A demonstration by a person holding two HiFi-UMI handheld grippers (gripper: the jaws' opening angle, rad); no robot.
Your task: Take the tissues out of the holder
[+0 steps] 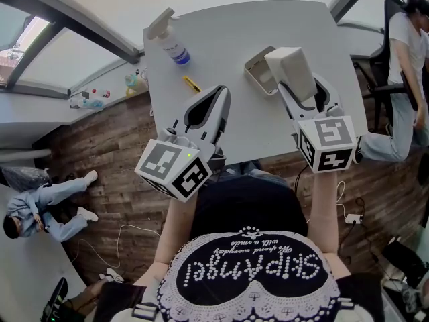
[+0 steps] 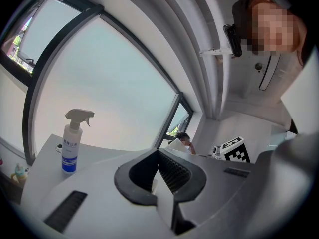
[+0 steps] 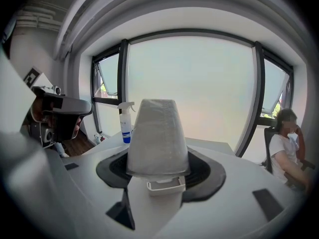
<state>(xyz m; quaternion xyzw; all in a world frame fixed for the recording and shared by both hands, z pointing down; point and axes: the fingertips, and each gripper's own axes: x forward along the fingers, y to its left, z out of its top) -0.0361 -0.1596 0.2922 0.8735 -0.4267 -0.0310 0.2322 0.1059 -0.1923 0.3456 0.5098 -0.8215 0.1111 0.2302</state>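
A pale grey pack of tissues [image 1: 291, 71] stands upright between the jaws of my right gripper [image 1: 292, 91], which is shut on its sides. In the right gripper view the tissue pack [image 3: 157, 136] fills the middle, and the small white holder [image 3: 163, 186] shows just below it. In the head view that holder [image 1: 257, 74] lies on the white table [image 1: 241, 32], right beside the raised pack. My left gripper [image 1: 222, 94] hovers over the table's near edge to the left, its fingertips together and nothing between them; its own view shows the left gripper [image 2: 158, 154] the same way.
A spray bottle [image 1: 173, 44] stands at the table's far left corner, with a small yellow object [image 1: 192, 84] nearer me. A person sits on a chair at the right [image 1: 405, 66]. Another person [image 1: 40, 203] is down on the wooden floor at the left.
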